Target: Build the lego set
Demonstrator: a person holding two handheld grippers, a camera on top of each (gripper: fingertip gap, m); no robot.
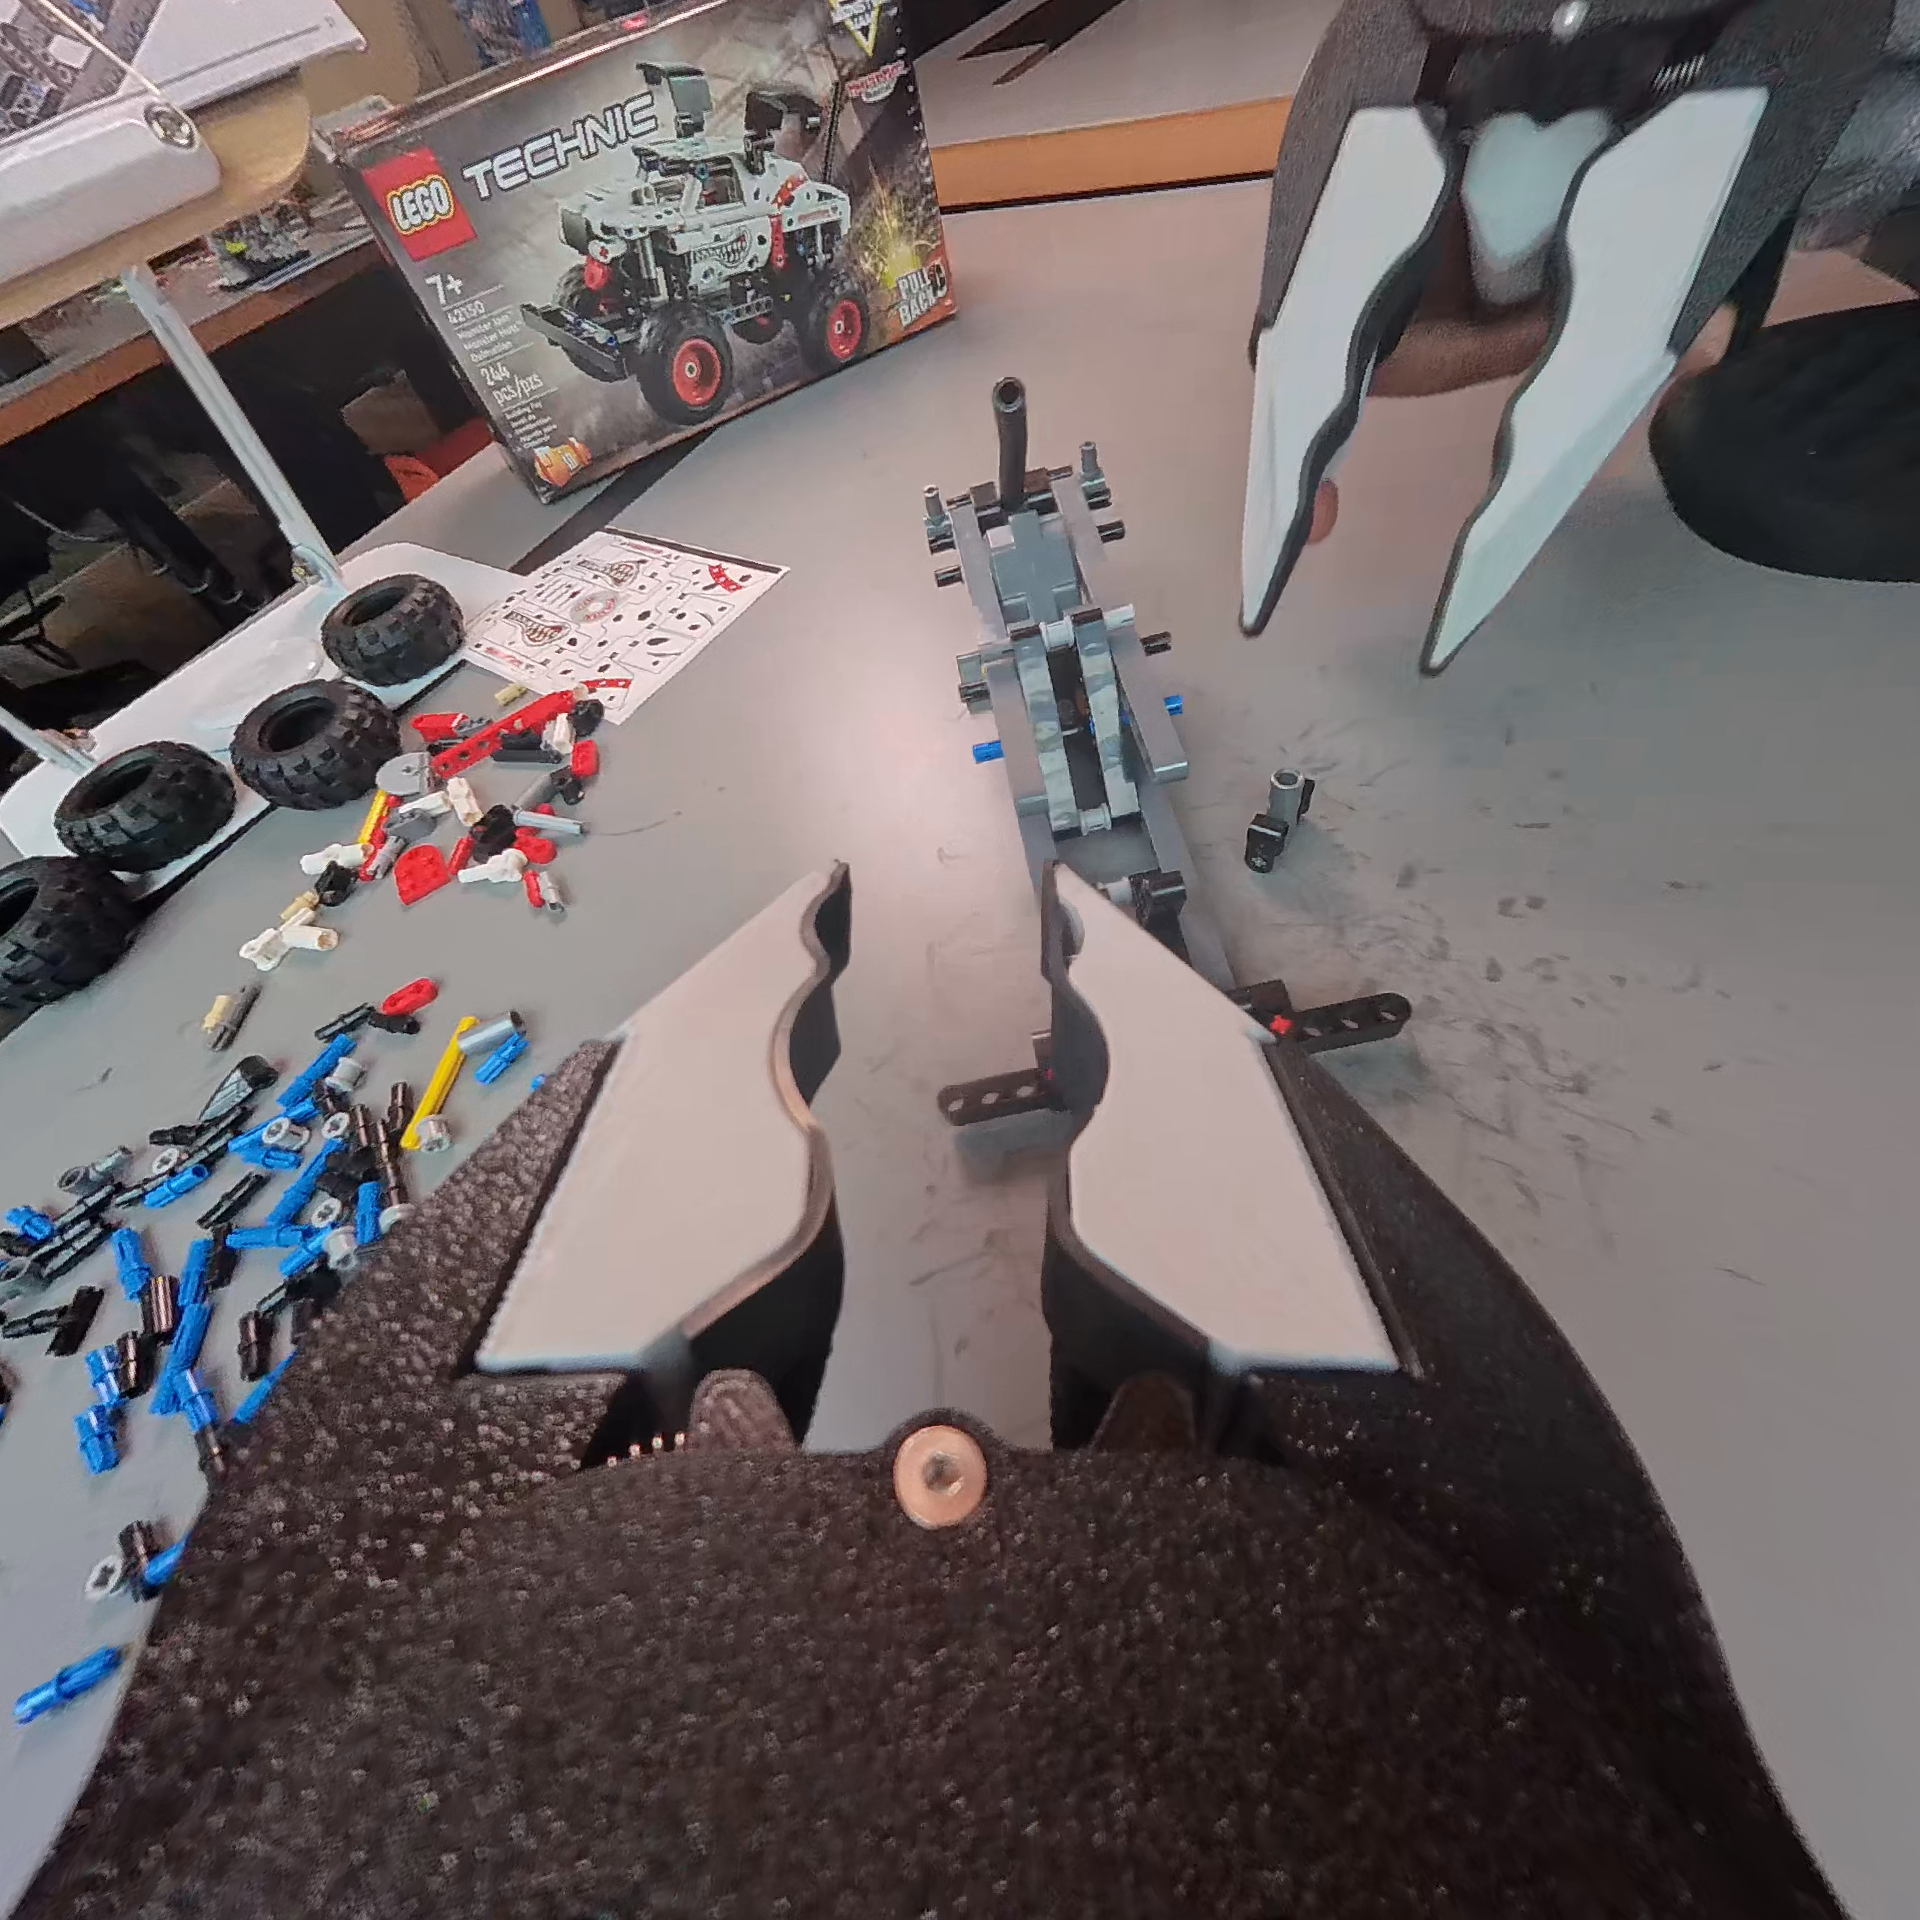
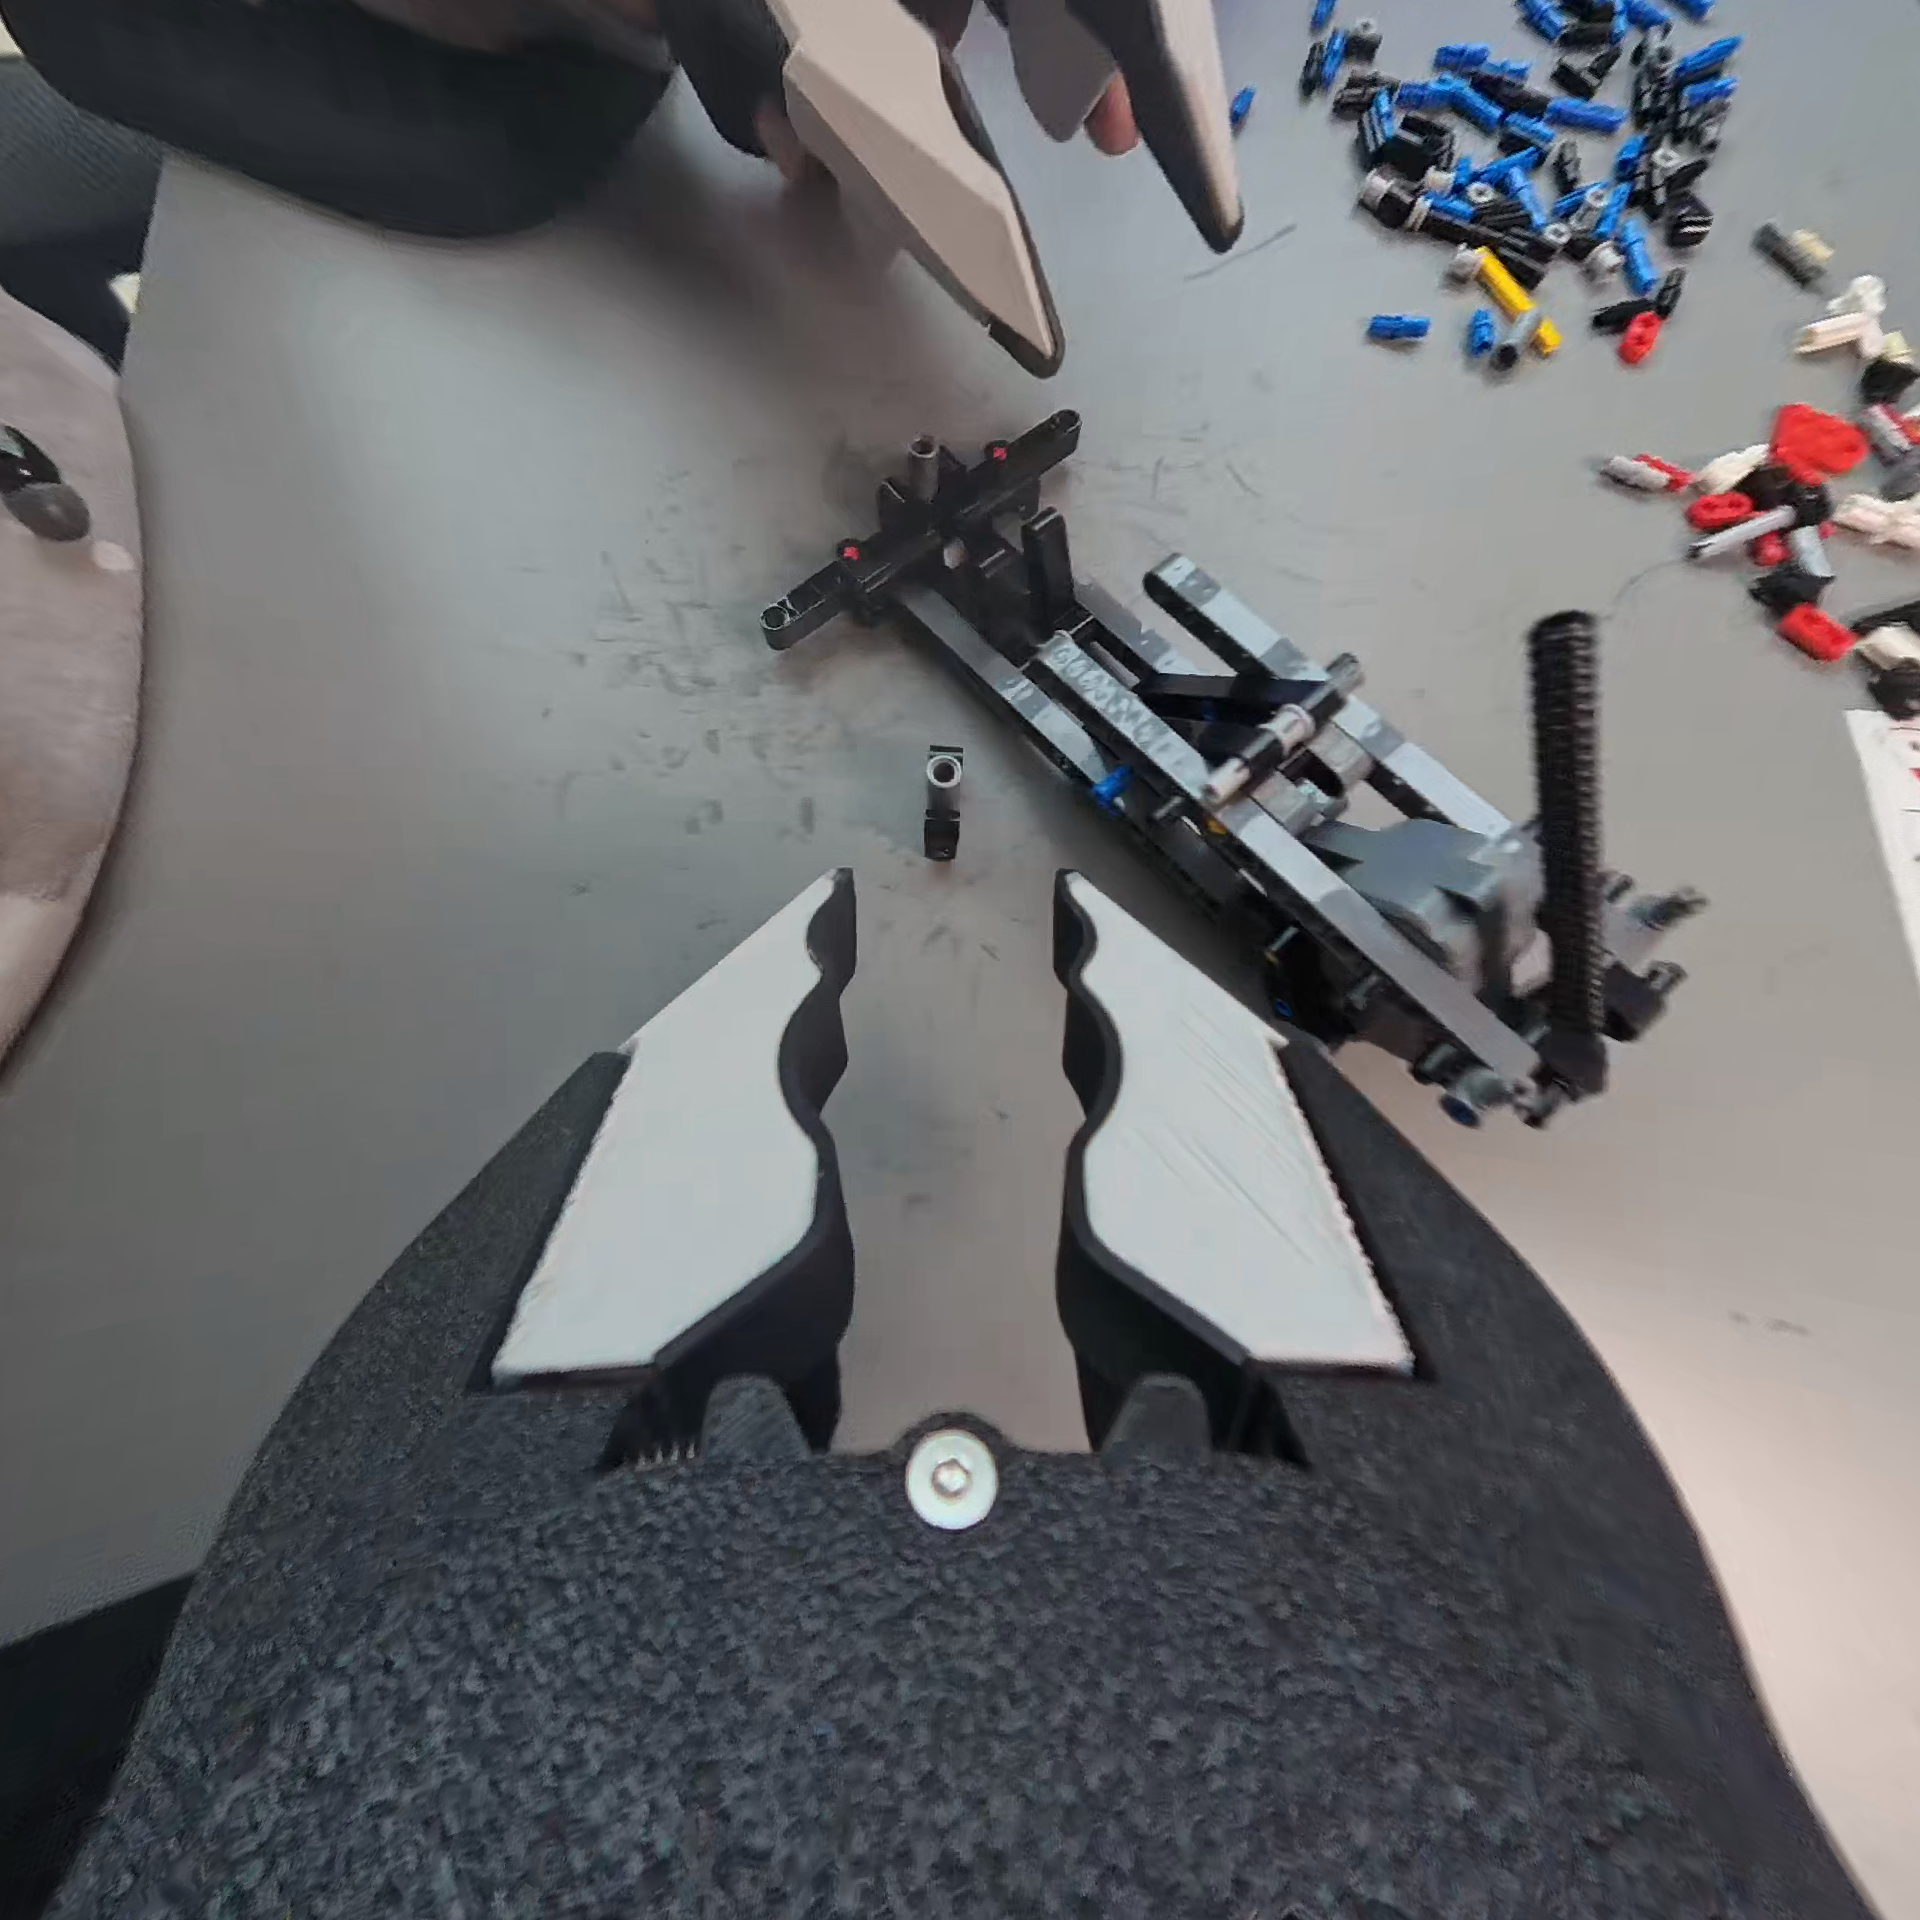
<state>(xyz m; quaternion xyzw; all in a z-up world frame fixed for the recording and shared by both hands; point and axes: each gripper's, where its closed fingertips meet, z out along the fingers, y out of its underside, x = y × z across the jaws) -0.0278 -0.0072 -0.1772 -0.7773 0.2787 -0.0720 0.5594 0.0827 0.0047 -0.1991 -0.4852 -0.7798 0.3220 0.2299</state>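
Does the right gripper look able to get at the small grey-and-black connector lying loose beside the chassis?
Probably yes. The right gripper is open, and the connector lies just ahead of its jaws on bare table, apart from the chassis.

Left gripper (image 1: 945, 883) and right gripper (image 2: 954, 888): textured black bodies, 2 white-faced wavy-edged fingers, 1 silver screw each

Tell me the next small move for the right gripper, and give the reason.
Probably ease the right gripper forward and down to close on the small grey-and-black connector. Its jaws stand open and empty, aimed nearly straight at that piece, which lies alone on the table, apart from the chassis. The left gripper is also open and holds nothing.
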